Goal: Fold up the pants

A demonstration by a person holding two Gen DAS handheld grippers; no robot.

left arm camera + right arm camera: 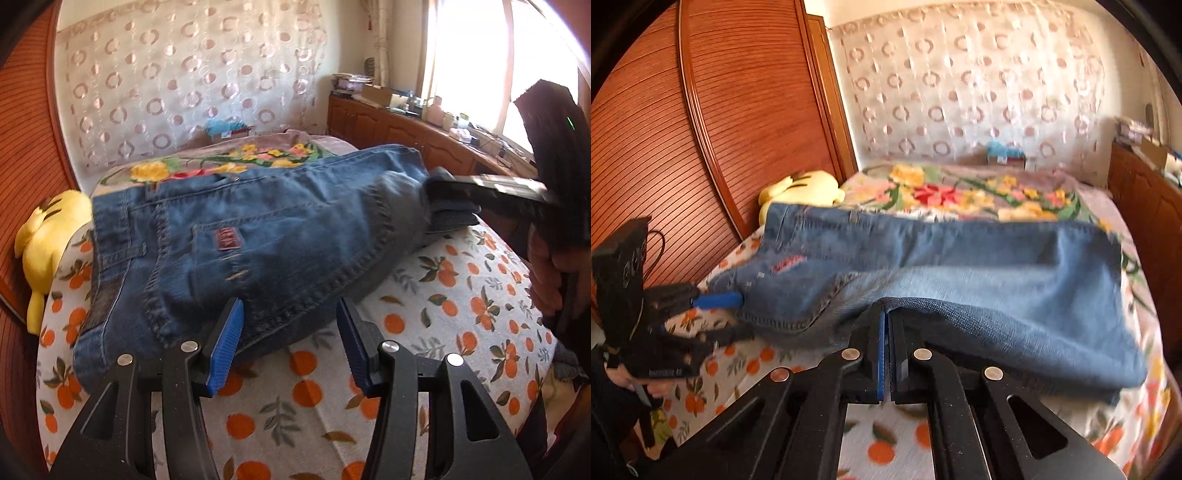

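Note:
Blue jeans (258, 229) lie across the orange-print bed sheet (461, 295), waistband to the left and back pocket up. My left gripper (290, 310) stands open at the near edge of the seat; that edge lies between its blue pads (227, 339), which do not press on it. My right gripper (434, 188) comes in from the right, shut on the folded leg cloth. In the right wrist view its jaws (885, 314) are pressed together on the denim's near edge, with the jeans (997, 280) draped up from the tips. My left gripper (742, 317) shows there at the left.
A yellow plush toy (48, 243) sits against the ribbed wooden headboard (701, 129). A floral blanket (960, 192) covers the far bed. A cluttered wooden cabinet (406, 129) runs under the window at right. A person's hand (546, 273) holds the right gripper.

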